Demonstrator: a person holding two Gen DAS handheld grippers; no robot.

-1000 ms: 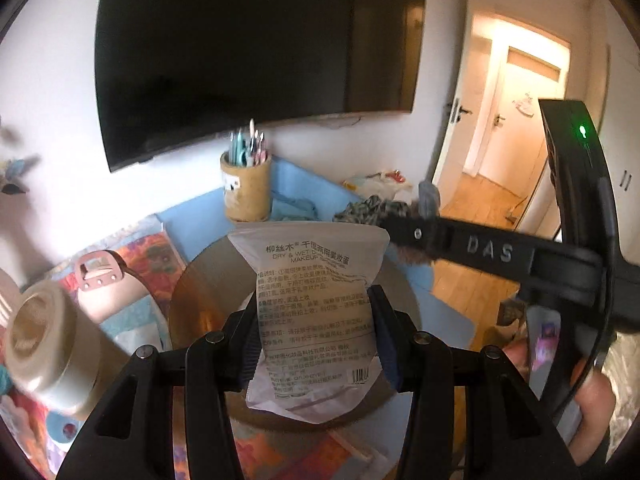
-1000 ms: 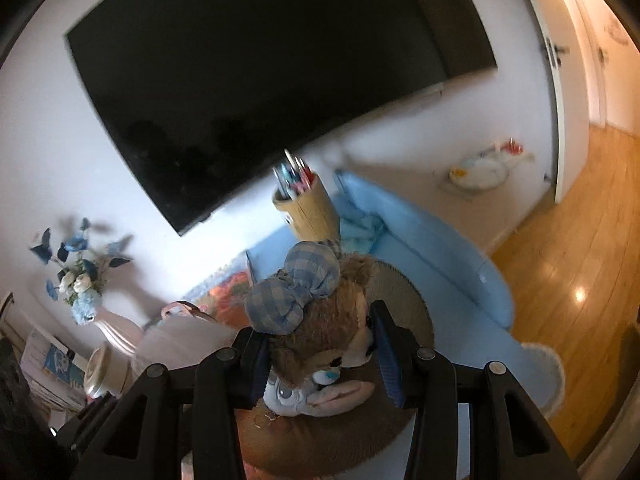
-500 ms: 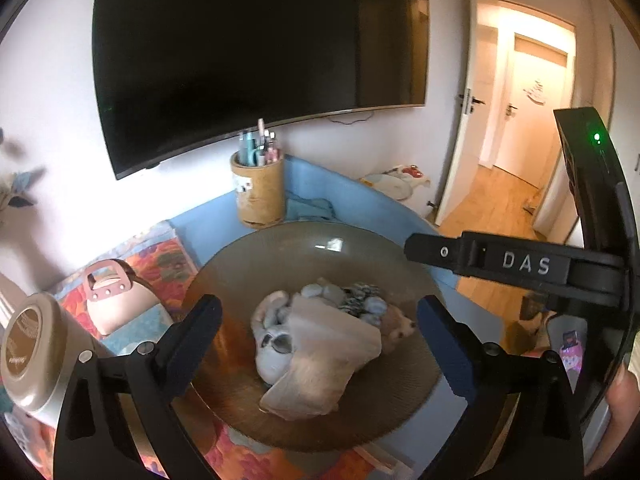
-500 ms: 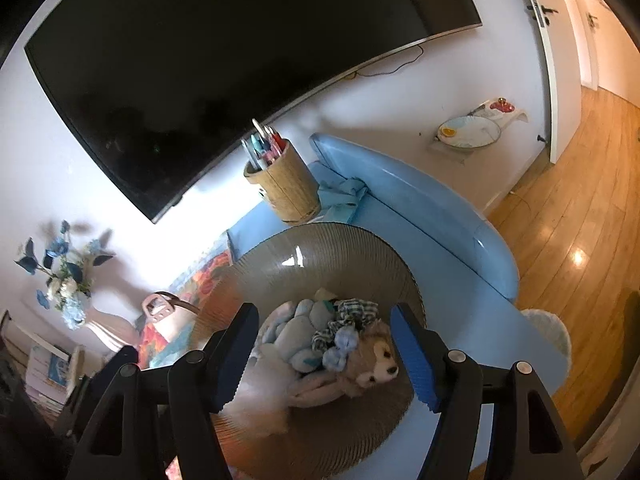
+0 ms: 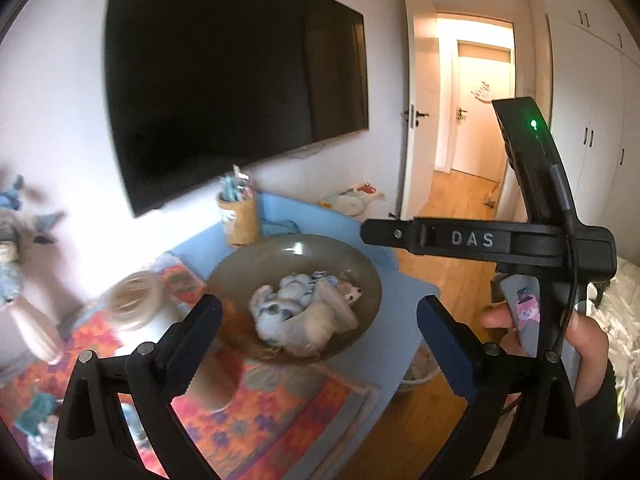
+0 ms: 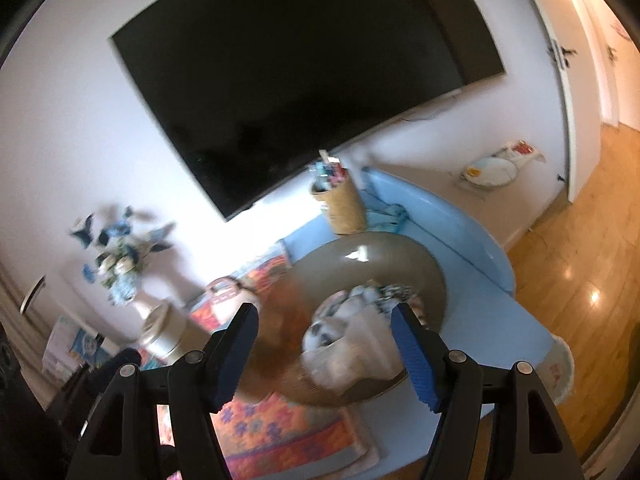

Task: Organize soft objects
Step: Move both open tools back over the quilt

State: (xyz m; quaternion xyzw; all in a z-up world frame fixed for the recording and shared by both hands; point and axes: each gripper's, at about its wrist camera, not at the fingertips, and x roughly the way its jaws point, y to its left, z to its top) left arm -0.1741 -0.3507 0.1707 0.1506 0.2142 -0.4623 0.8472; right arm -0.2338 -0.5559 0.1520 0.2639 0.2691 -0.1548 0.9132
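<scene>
A brown woven bowl (image 5: 360, 264) (image 6: 404, 256) on the blue table holds a heap of plush toys (image 5: 286, 294) (image 6: 344, 304), with a white wipes packet (image 5: 320, 326) (image 6: 360, 348) lying across them. In the left wrist view my left gripper (image 5: 320, 305) is open wide, drawn back above the bowl's near side with nothing between its fingers. My right gripper (image 6: 324, 312) is open too and touches nothing, with the bowl seen between its blue pads. The right tool's black body (image 5: 472, 239) crosses the left wrist view, held by a hand (image 5: 584, 344).
A woven pen cup (image 5: 240, 220) (image 6: 344, 208) stands behind the bowl below a wall TV (image 5: 232, 100). A cream jar (image 5: 136, 304), a flower vase (image 6: 120, 256) and a pink bag (image 6: 228, 300) sit on the left. A patterned mat (image 5: 260, 420) lies in front, with wooden floor to the right.
Both grippers opened: the left let go of the white packet and the right let go of the bear plush, which now lie in the bowl. Both have pulled back from it.
</scene>
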